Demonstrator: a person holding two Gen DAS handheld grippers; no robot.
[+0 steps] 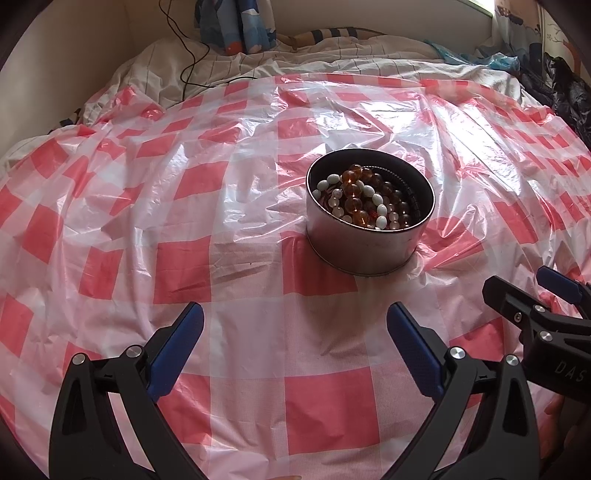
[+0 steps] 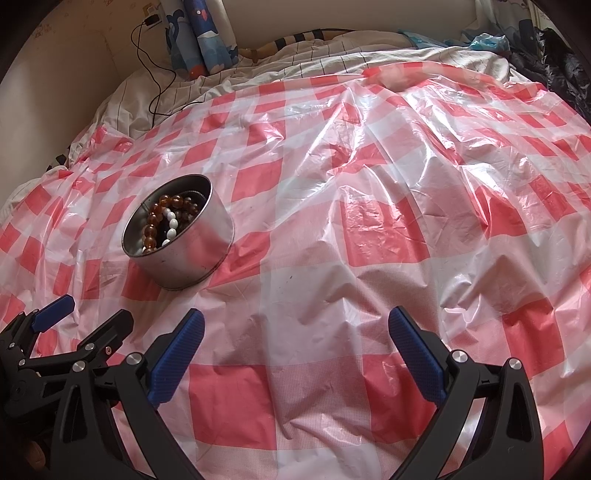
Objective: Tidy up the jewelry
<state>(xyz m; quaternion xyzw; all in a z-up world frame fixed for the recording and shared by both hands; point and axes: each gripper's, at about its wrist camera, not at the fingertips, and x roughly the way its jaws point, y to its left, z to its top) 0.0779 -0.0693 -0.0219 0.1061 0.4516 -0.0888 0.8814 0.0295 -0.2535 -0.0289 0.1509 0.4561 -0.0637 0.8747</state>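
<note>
A round metal tin [image 1: 364, 247] stands on the red-and-white checked plastic sheet [image 1: 229, 229], ahead of my left gripper and slightly right. It holds bead bracelets [image 1: 369, 199]: amber, white and dark ones, piled together. My left gripper [image 1: 295, 325] is open and empty, short of the tin. In the right wrist view the tin [image 2: 192, 254] sits to the left with the bracelets [image 2: 166, 221] inside. My right gripper [image 2: 295, 328] is open and empty over bare sheet. Each gripper shows in the other's view: the right gripper [image 1: 532, 299] and the left gripper [image 2: 85, 321].
The sheet [image 2: 369, 221] covers a bed with white striped bedding [image 1: 221, 66] behind it. A black cable [image 1: 184, 55] runs down at the back left. Blue patterned curtain [image 2: 207, 33] hangs at the back. Dark clothing [image 1: 569, 96] lies at the far right.
</note>
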